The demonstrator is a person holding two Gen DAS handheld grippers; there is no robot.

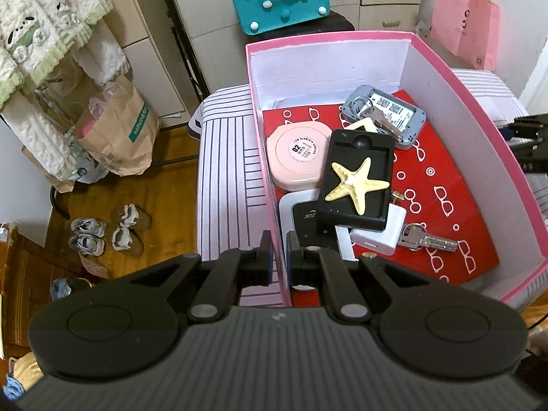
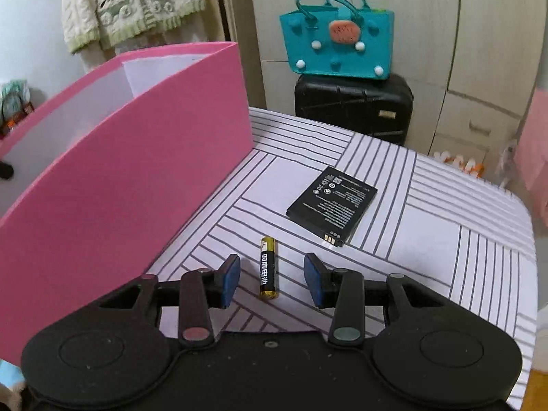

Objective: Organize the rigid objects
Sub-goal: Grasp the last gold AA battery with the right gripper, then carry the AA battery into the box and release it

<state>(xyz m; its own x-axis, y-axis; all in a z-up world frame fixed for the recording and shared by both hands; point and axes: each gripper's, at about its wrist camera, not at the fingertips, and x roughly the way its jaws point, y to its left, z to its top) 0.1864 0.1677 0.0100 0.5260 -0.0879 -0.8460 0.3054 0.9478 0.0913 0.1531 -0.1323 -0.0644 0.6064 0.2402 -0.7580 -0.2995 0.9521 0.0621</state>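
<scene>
A pink box (image 1: 441,78) stands on the striped table (image 2: 445,239). Inside lie a starfish (image 1: 356,185) on a black case (image 1: 346,144), a pink round compact (image 1: 298,152), a grey device with keys (image 1: 394,113), a white charger (image 1: 376,236) and a loose key (image 1: 428,239). My left gripper (image 1: 279,257) is shut on the box's left wall at its near corner. A black-and-gold AA battery (image 2: 268,269) lies flat on the table between the pads of my right gripper (image 2: 270,281), which is open and does not touch it. Beyond lies a flat black phone battery (image 2: 332,205).
The pink box's outer wall (image 2: 120,178) rises close on the right gripper's left. A teal bag (image 2: 335,48) sits on a black suitcase (image 2: 352,106) behind the table. Paper bags (image 1: 116,130) and shoes (image 1: 109,229) are on the floor at the left.
</scene>
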